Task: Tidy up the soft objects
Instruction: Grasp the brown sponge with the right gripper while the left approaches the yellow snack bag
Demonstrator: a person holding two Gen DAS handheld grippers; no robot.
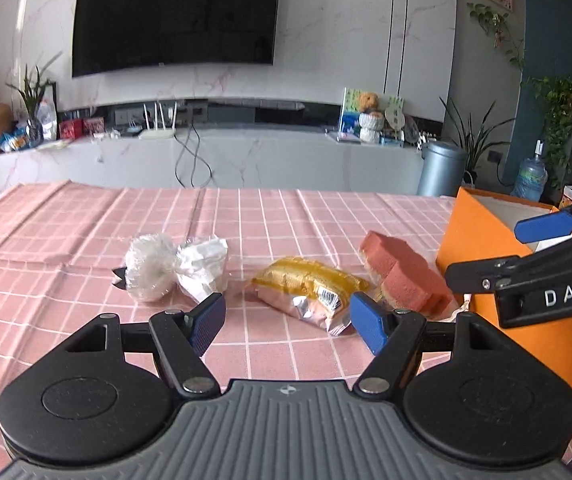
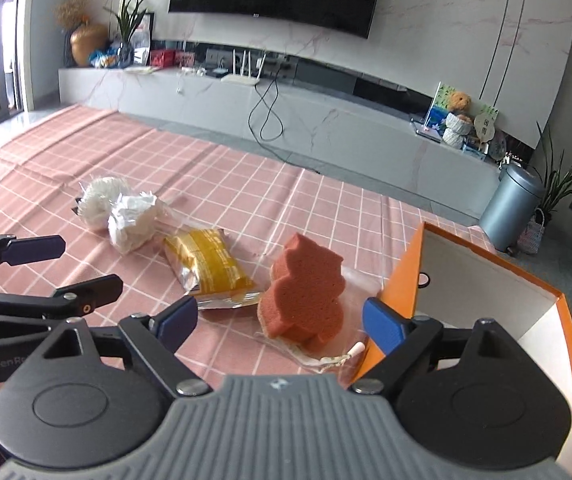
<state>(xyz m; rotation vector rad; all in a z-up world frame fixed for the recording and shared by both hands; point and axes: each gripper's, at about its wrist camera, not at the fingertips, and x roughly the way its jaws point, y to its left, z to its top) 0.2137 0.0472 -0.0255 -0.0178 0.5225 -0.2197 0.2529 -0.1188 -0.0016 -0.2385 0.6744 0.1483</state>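
Note:
On the pink checked tablecloth lie a white wrapped bundle (image 1: 174,266) (image 2: 120,210), a yellow snack packet (image 1: 306,294) (image 2: 208,266) and a pink sponge (image 1: 404,276) (image 2: 306,296) in clear wrap. An open orange box (image 1: 482,248) (image 2: 486,280) stands to their right. My left gripper (image 1: 286,322) is open and empty, just short of the yellow packet. My right gripper (image 2: 280,320) is open and empty, its fingers on either side of the near end of the sponge. The right gripper also shows at the right edge of the left wrist view (image 1: 526,248).
The tablecloth (image 1: 86,232) covers the table to its far edge. Beyond stand a TV console (image 1: 206,152), a grey bin (image 1: 442,168) and potted plants. The left gripper's fingers (image 2: 34,250) reach into the right wrist view from the left.

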